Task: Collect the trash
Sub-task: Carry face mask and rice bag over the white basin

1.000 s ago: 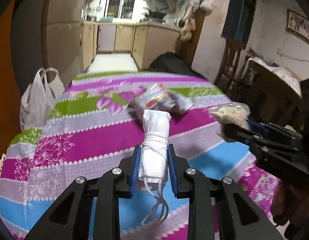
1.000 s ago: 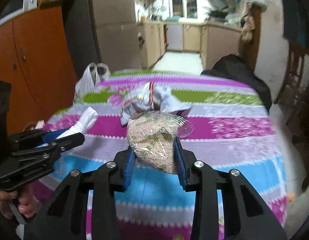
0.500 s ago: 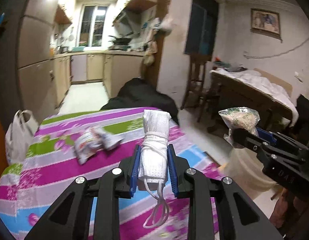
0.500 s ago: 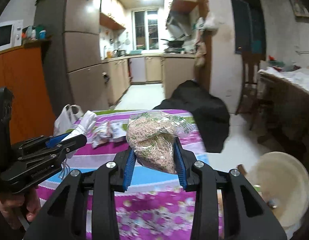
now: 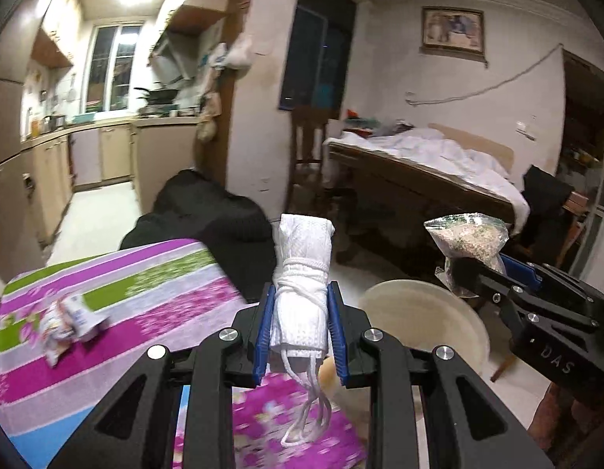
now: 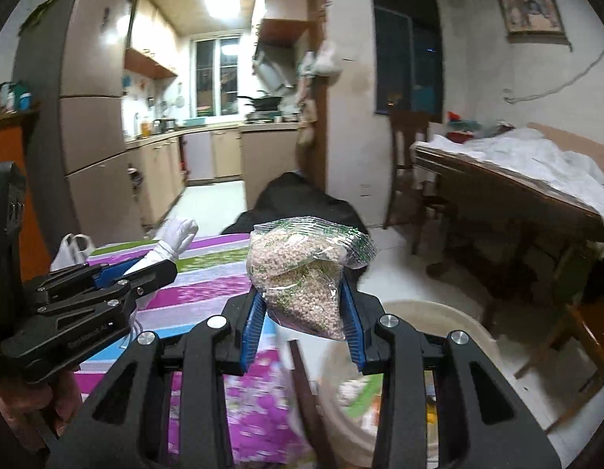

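Left gripper (image 5: 300,328) clamped the rolled mask (image 5: 302,273), right gripper (image 6: 302,326) clamped the pellet bag (image 6: 302,273), both short of the bin (image 5: 427,312) at 5 o'clock; crumpled wrappers (image 5: 69,318) remained on the table (image 5: 165,281) at 9 o'clock.

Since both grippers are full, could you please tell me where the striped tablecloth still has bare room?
The striped floral tablecloth lies bare between the crumpled silver snack wrappers and its right edge by the round beige waste bin. Near the wrappers and the white plastic bag at the left edge it is crowded.
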### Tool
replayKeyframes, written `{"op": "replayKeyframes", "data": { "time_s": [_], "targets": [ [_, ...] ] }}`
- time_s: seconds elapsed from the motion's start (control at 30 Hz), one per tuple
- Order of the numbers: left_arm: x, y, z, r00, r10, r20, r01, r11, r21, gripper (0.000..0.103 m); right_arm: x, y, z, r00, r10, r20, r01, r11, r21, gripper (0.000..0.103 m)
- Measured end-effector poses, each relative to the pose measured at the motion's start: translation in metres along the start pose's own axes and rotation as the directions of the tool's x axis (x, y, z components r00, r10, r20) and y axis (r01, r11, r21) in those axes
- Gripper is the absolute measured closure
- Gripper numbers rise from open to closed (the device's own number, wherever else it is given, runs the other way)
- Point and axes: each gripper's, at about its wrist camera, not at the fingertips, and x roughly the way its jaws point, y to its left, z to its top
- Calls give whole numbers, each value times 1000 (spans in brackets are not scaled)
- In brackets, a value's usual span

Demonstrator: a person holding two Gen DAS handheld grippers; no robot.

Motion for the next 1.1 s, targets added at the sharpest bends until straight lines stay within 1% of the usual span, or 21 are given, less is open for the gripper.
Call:
{"op": "replayKeyframes", "data": {
  "time_s": [0.2, 0.33, 0.47, 0.53, 0.73, 1.1],
  "targets": [
    [40, -52, 12, 997, -75, -22, 76, 997, 27, 76, 6, -48, -6, 996, -78, -41, 79, 996, 35, 68],
    [73, -86, 15, 992, -111, -59, 114, 993, 43, 76, 11, -70, -13, 992, -103, -71, 107, 993, 57, 68],
    [104, -106, 16, 987, -133, -92, 138, 989, 50, 76, 24, -88, -17, 987, -120, -107, 128, 990, 67, 68],
    [118, -113, 16, 984, -143, -110, 149, 988, 44, 76, 28, -96, -20, 985, -123, -124, 133, 988, 75, 68],
    [146, -114, 9, 975, -160, -152, 168, 985, 41, 76, 35, -118, -36, 978, -127, -163, 144, 985, 100, 68],
    [165, -114, -8, 963, -166, -212, 182, 982, 55, 76, 45, -133, -48, 966, -121, -226, 150, 981, 119, 68]
  ]
}}
